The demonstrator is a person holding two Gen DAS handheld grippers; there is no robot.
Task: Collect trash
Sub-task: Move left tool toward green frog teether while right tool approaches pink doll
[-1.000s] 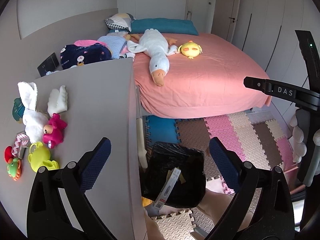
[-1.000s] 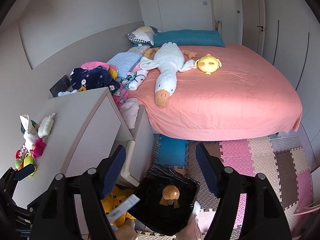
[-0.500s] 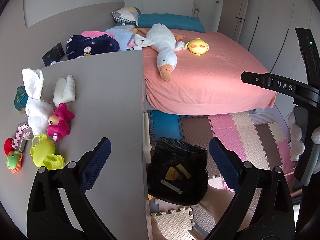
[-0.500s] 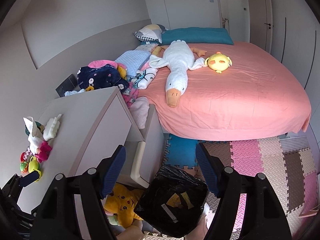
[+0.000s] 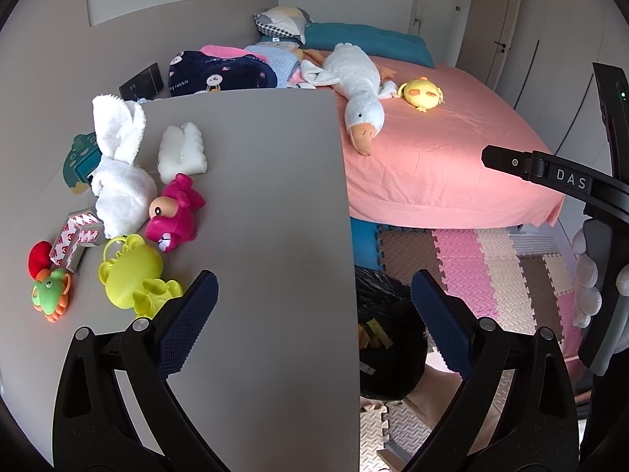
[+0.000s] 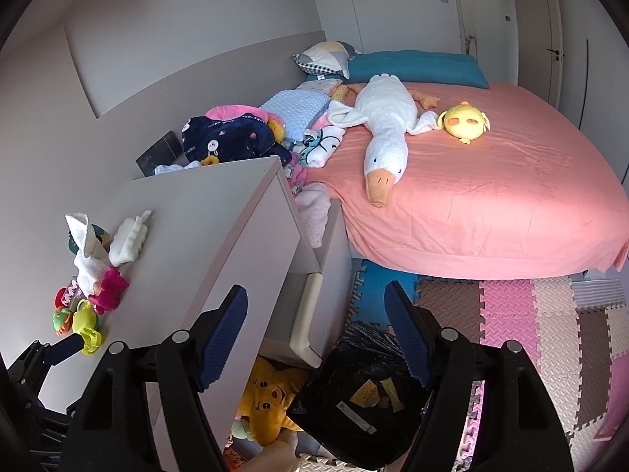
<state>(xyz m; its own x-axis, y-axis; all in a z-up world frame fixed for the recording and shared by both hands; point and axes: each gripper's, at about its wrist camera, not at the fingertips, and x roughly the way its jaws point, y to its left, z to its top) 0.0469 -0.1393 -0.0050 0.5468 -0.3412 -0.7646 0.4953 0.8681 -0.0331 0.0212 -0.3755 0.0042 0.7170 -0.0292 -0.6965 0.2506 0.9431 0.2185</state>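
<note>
The pink bed point(image 6: 491, 196) fills the right and centre of both views, a long white goose plush point(image 6: 385, 137) sprawled across it, with foam floor mats point(image 6: 550, 314) below. To the left stands the grey dresser top point(image 5: 255, 236), its far-left edge crowded with small toys and a white cloth bunny point(image 5: 118, 173). At the bottom centre of the right wrist view sits the black trash bag point(image 6: 365, 397), open on the floor beside the dresser, with yellow paper scraps point(image 6: 365, 391) and a white strip point(image 6: 355, 417) already lying inside. The left gripper point(image 5: 312, 326) hangs over the dresser's front edge, jaws spread wide and holding nothing; the right gripper point(image 6: 316, 338) is above the bag, jaws likewise apart and empty. If there's more to collect, I'd guess the red-and-white tape backing point(image 5: 72, 240) at the left of the left wrist view is the likeliest rubbish among the toys. To do it well, bring the left gripper in low over the dresser, close on the paper alone without nudging the pink toy point(image 5: 173, 212) or yellow toy point(image 5: 133, 275), then carry it fully over the bag's mouth before letting go.
</note>
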